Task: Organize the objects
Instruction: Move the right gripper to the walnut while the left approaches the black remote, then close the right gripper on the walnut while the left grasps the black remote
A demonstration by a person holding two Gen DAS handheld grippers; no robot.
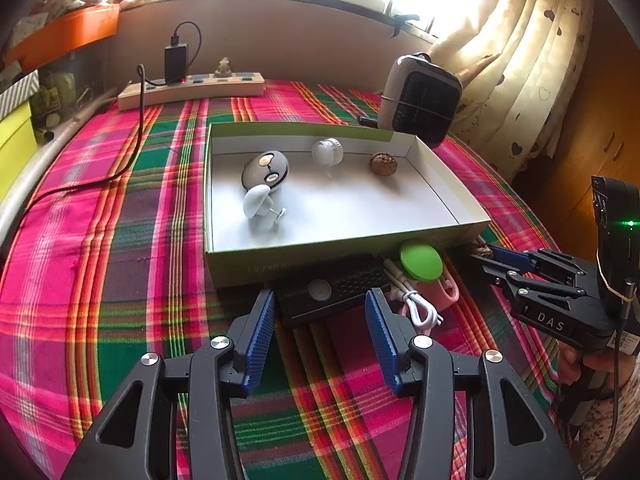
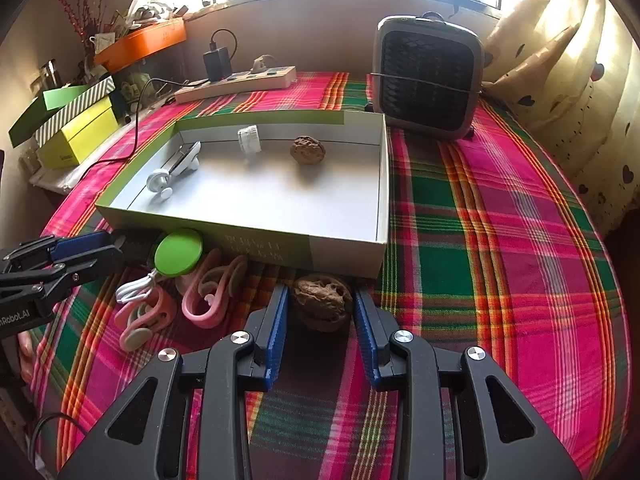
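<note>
Left tool (image 1: 320,312): jaws apart, nothing between them, poised over a black speaker (image 1: 332,292) at the near wall of the box (image 2: 344,258); green disc (image 2: 179,253), white cable (image 2: 134,288) and pink clips (image 2: 208,300) lie beside it on the plaid counter (image 2: 500,240); right tool (image 2: 322,308): jaws flank the walnut (image 2: 322,306) just before the box's near wall, firm contact not confirmed; walnut judged light, rigid, bumpy, liable to roll; best gripped across its widest middle.
</note>
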